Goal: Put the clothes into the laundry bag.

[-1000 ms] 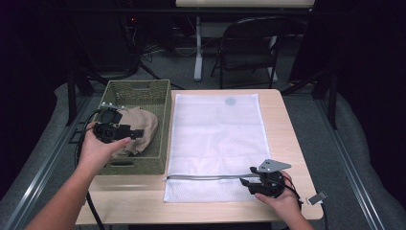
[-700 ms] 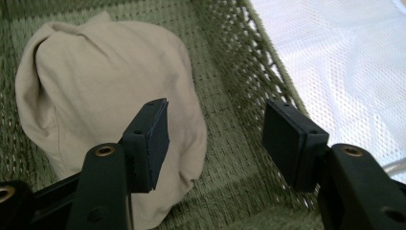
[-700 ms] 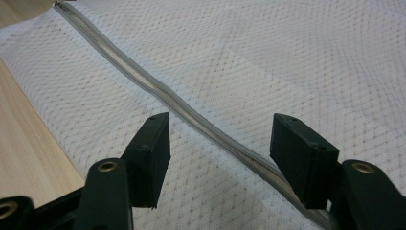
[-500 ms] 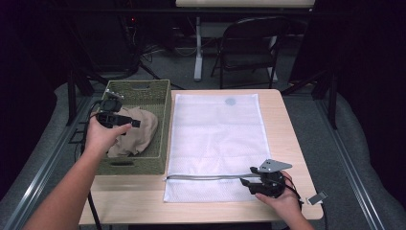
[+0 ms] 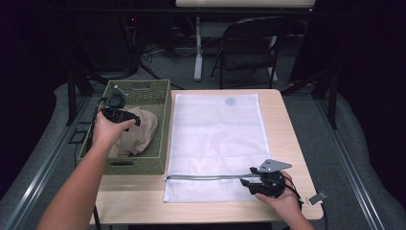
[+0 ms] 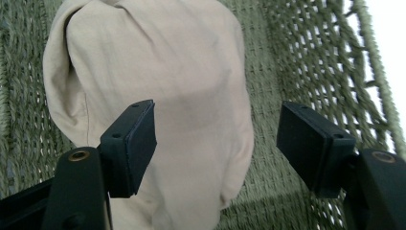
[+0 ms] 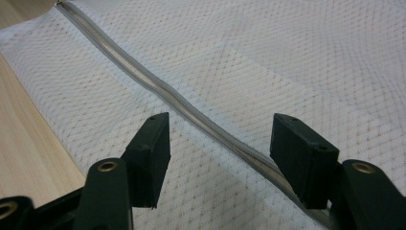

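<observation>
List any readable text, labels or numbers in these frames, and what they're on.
None can be read.
The mesh bag has a round grey patch near its far edge: too small and blurred to tell if it holds print.
The basket and the beige cloth in it show no marks.

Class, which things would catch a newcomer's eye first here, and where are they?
A big white mesh bag covers the middle of the table, its grey zipper near the front edge. At left, a beige cloth lies bunched in a green basket, with the open left claw over it.
</observation>
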### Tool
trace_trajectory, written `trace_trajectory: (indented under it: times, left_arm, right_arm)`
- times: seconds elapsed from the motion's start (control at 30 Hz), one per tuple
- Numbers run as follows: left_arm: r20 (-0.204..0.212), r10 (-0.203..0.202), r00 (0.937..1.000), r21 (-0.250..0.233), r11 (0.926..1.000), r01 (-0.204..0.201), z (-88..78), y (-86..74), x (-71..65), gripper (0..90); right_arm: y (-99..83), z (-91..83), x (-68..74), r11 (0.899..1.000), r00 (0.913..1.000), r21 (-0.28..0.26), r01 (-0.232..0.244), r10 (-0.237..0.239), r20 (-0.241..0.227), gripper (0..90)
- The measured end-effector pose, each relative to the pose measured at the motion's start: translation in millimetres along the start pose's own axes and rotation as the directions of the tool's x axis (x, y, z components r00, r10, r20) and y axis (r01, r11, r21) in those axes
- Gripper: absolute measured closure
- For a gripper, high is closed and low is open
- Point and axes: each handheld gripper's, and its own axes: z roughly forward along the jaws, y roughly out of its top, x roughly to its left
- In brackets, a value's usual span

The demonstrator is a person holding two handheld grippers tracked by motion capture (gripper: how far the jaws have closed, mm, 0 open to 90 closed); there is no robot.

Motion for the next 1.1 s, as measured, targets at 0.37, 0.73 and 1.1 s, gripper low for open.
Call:
trace_trajectory:
  times: [0.37, 0.73, 1.1]
  left_arm:
    - [-0.039, -0.043, 0.9983, 0.053, 0.9976, 0.045, 23.4, 12.1, 9.3, 28.1]
    - [-0.084, -0.045, 0.9955, 0.078, 0.9956, 0.051, 46.8, 15.2, 2.8, 24.9]
    - [-0.185, 0.002, 0.9827, 0.095, 0.9954, 0.016, 59.4, 15.0, -6.3, 24.4]
  right_arm:
    - [0.0, 0.8, -0.1, 1.0, 0.9999, 0.006, 0.003, -0.003, -0.013, 38.6]
    - [-0.1, 2.3, 0.0, 1.0, 0.9999, 0.007, 0.001, -0.001, -0.015, 38.6]
    - [0.0, 3.1, -0.4, 1.0, 0.9998, 0.023, 0.011, -0.01, -0.02, 38.6]
